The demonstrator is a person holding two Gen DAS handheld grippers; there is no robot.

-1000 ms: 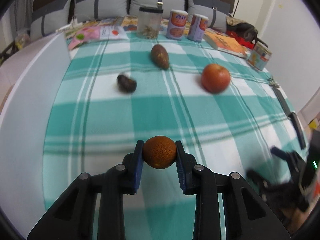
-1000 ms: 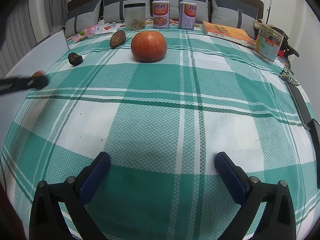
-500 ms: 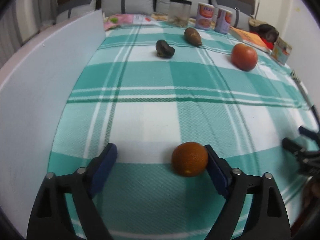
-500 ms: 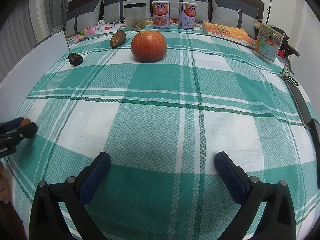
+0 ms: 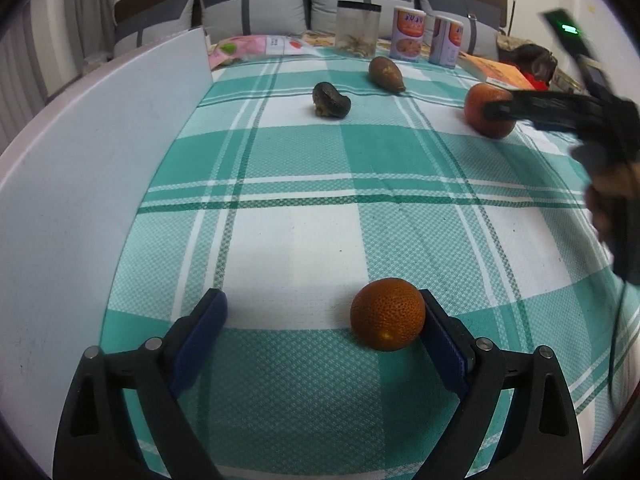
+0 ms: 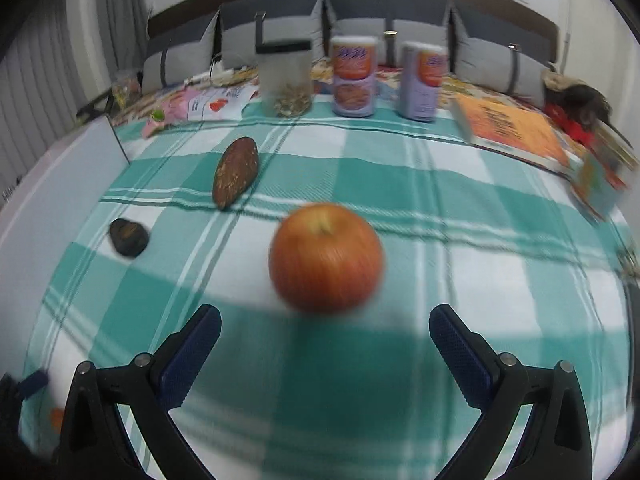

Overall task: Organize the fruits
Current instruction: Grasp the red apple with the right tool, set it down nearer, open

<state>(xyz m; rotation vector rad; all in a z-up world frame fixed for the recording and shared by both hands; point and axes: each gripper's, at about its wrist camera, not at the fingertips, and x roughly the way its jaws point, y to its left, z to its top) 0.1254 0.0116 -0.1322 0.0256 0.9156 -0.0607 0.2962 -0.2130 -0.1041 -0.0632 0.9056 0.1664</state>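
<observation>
A small orange fruit [image 5: 387, 314] rests on the green checked cloth, touching the right pad of my open left gripper [image 5: 322, 328]. A red apple [image 6: 326, 257] lies just ahead of my open right gripper [image 6: 325, 340], between its fingers' line; it also shows far right in the left wrist view [image 5: 480, 126], partly hidden by the right gripper [image 5: 516, 110]. A dark lumpy fruit [image 5: 331, 100] [image 6: 128, 237] and a brown oval fruit [image 5: 386, 74] [image 6: 235, 172] lie farther back.
A white board [image 5: 92, 184] stands along the left edge. A clear jar [image 6: 285, 78], two cans [image 6: 354, 80], an orange book [image 6: 508, 130] and leaflets [image 5: 256, 46] line the far edge before grey cushions.
My left gripper set the orange fruit down on the cloth and opened. My right gripper moved forward to the apple, which now looms close.
</observation>
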